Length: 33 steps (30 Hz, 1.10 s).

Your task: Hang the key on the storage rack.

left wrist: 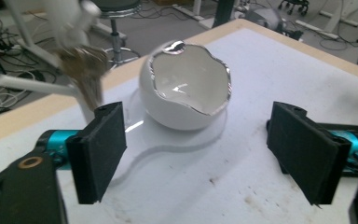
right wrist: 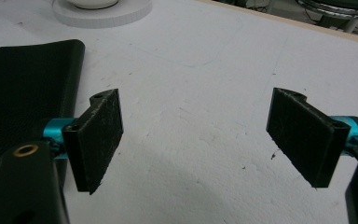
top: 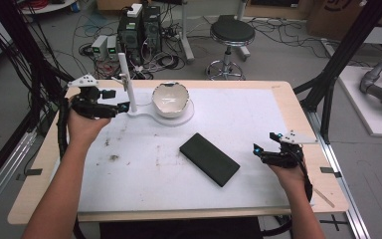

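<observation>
High view, left gripper (top: 122, 106): upper left of the frame, jaws apart, tips just beside the white post (top: 126, 82) of the stand.
High view, bowl (top: 169, 99): white, jagged rim, sits on the stand's round white base (top: 189, 115), upper centre.
High view, black case (top: 209, 159): lies flat and diagonal at centre, well apart from both grippers.
High view, right gripper (top: 264, 143): right of centre, jaws apart over bare white mat (top: 144, 174); open room between it and the case.
High view, edges: wooden table (top: 40, 164) border shows all round the mat; both forearms are cut off at the bottom.
Left gripper view, jaws: spread wide, nothing between them; the bowl (left wrist: 186, 88) sits ahead, centre.
Left gripper view, hard to read: a blurred metal bunch, perhaps keys (left wrist: 85, 74), hangs from the post at upper left; its hook is blurred and cut off at the top.
Right gripper view, jaws: wide open over bare mat (right wrist: 205, 93).
Right gripper view, case (right wrist: 23, 88): left of the frame, partly behind the left-hand jaw, cut off at the edge.
Right gripper view, base (right wrist: 107, 14): cropped at the top edge.
</observation>
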### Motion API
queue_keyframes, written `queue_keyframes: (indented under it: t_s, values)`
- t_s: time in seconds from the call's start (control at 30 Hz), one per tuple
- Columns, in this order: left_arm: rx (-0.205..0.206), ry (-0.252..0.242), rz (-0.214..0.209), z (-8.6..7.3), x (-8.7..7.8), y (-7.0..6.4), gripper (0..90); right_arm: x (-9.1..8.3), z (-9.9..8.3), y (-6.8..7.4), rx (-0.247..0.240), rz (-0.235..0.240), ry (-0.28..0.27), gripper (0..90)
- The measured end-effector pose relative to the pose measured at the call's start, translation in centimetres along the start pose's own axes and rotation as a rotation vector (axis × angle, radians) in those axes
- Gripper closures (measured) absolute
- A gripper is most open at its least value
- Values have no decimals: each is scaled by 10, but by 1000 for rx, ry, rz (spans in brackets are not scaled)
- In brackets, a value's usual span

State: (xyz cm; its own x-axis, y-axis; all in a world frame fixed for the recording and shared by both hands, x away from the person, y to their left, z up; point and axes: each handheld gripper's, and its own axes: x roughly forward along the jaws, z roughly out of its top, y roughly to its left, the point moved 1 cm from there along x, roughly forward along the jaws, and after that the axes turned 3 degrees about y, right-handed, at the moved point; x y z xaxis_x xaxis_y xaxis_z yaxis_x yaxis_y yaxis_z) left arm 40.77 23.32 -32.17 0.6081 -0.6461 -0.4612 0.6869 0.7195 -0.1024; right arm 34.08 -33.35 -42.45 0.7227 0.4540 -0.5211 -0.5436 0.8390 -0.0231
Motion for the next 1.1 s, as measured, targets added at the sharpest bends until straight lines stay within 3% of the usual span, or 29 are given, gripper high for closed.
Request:
queue_keyframes:
  t_s: [0.17,0.4,0.6,0.67,0.73,1.1]
  values:
    - [-7,0,-35,-21,8,-13,158,0,0,-1,3,3,-4,189]
    - [11,12,-16,-51,23,-35,90,0,0,-1,5,3,2,189]
    - [14,8,-61,-72,31,-46,57,1,0,-1,9,3,6,189]
    - [27,10,-51,-77,33,-50,31,1,0,-1,7,1,8,189]
    - [29,14,-69,-82,34,-51,17,2,0,0,9,3,10,189]
    - [27,18,-68,-89,35,-51,17,3,-2,-2,1,9,16,189]
